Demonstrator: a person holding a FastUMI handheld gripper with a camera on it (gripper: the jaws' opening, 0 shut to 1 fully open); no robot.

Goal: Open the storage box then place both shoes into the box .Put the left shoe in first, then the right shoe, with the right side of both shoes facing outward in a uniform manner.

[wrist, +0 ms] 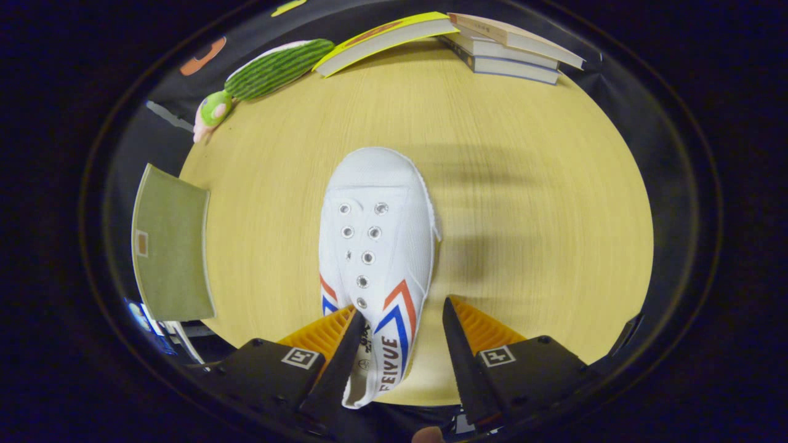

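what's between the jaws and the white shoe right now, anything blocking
Nothing visible does. The white shoe lies on the wooden table with its heel end already between the open jaws of the gripper. One finger overlaps the shoe's opening; the other stands apart from its striped side.

Between the gripper (399,323) fingers, spread apart, we log the white shoe (377,246). Right: bare table (542,246), free passage. Left edge: green box (172,246). Top: plush cactus (277,69) and stacked books (505,49), blocking.
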